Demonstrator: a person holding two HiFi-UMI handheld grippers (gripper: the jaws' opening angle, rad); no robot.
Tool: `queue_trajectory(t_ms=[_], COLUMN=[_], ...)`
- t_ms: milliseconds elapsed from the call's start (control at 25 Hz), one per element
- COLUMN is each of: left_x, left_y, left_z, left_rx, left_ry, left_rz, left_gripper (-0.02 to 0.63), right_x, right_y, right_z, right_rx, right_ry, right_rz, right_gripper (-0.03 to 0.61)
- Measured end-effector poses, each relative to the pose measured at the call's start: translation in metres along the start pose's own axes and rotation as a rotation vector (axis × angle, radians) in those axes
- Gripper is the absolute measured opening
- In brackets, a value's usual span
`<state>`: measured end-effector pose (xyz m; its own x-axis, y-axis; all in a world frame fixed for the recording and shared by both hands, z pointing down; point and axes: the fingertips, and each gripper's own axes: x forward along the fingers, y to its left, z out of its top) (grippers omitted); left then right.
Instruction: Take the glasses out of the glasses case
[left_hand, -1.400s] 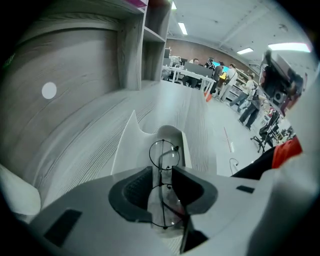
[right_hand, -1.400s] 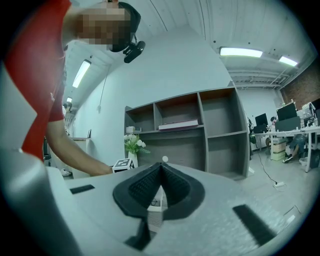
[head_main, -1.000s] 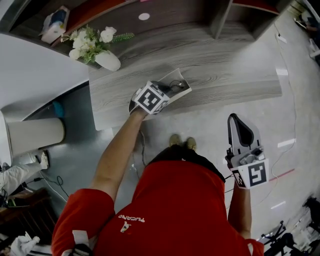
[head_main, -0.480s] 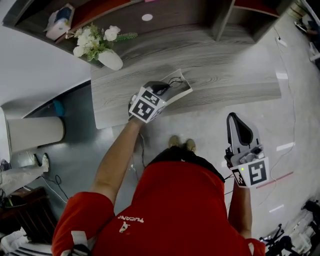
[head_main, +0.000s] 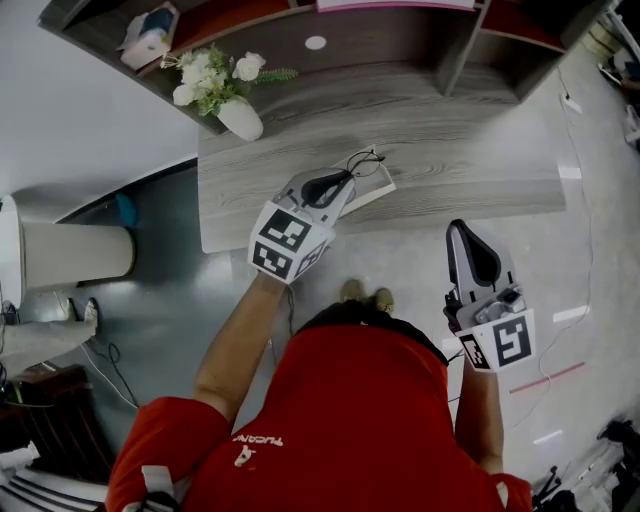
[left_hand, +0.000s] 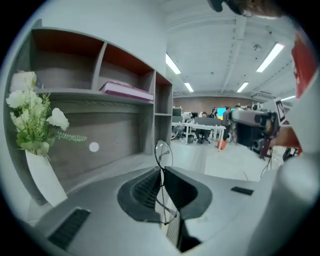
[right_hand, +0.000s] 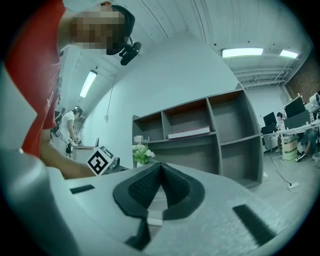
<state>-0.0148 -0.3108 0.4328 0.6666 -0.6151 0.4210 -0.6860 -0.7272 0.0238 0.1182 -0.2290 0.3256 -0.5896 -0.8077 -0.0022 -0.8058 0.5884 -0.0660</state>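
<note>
Left hand-held gripper (left_hand: 161, 171) pinched, seemingly on glasses (left_hand: 163, 153); right hand-held gripper (right_hand: 160, 166) level, closed.

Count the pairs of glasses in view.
1: the glasses are clamped in the left tool, over the open case on the desk. The right tool holds none; the case's inside is partly hidden.
</note>
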Motion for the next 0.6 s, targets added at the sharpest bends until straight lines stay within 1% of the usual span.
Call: queue_trajectory(t_ms=[200,320,440,600], left_x=[-0.036,-0.058,-0.079,-0.096], left_y=[-0.021,-0.035,-0.045,-0.054], left_z=[0.041,0.064,0.084,0.095], left_rx=[-0.052,-0.062,-0.061,-0.063], left_ry=[-0.18,-0.28,-0.337,-0.387], left_rz=[-0.007,-0.016,-0.006,-0.007], left_gripper=[0.028,0.027,0.028,0.028], right_x=[0.004,0.001,-0.004,-0.012], right_y=[0.011,0.017,0.022,0.029], right_z=[0.009,0.013,0.017,0.02], right_rx=[-0.007,-0.013,-0.019,-0.021], right_ry=[-0.028,-0.04,-0.052,-0.061], right_rz=[0.021,0.023,0.022,0.019], right_gripper=[0.005,0.005,0.005,0.005])
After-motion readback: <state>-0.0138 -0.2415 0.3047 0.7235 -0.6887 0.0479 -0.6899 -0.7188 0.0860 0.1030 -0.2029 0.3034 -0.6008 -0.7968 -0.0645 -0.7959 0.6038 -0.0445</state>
